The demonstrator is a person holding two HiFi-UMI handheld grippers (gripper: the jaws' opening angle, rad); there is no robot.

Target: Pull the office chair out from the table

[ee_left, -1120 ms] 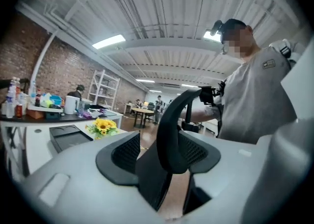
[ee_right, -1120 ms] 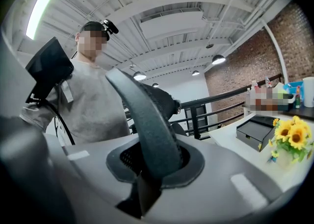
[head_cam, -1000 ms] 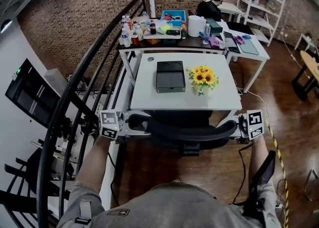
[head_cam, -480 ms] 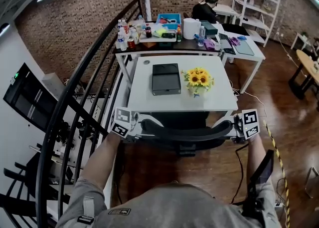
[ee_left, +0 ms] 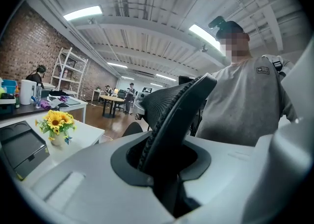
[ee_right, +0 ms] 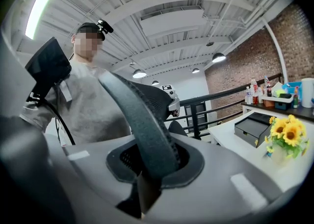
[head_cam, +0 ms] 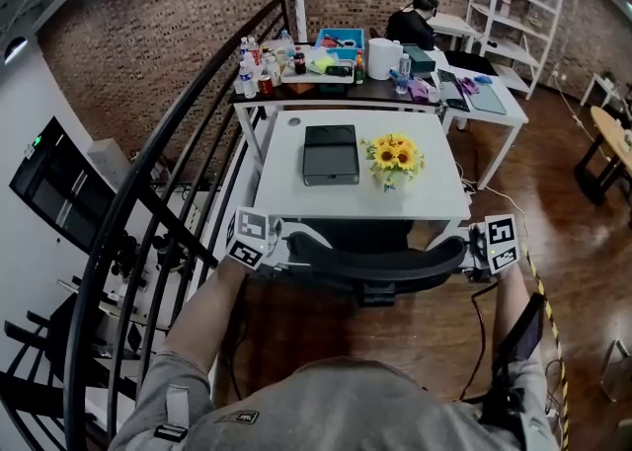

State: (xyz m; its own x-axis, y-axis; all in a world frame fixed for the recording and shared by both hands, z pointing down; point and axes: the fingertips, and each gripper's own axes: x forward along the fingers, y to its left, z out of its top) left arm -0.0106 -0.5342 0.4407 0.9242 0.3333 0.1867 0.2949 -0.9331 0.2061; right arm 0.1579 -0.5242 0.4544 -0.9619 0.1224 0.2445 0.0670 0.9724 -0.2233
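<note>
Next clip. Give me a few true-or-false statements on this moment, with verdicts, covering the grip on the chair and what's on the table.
1. Both grippers are clamped on the office chair. True: the left gripper, whose jaws have just been closing, and the right gripper each pinch one side of its backrest.
2. The sunflowers stand on top of the black box. False: they stand beside it on the white table.
3. The chair is pulled well clear of the table. False: its backrest lies close to the table's near edge.
4. A person sits in the background. True.
</note>
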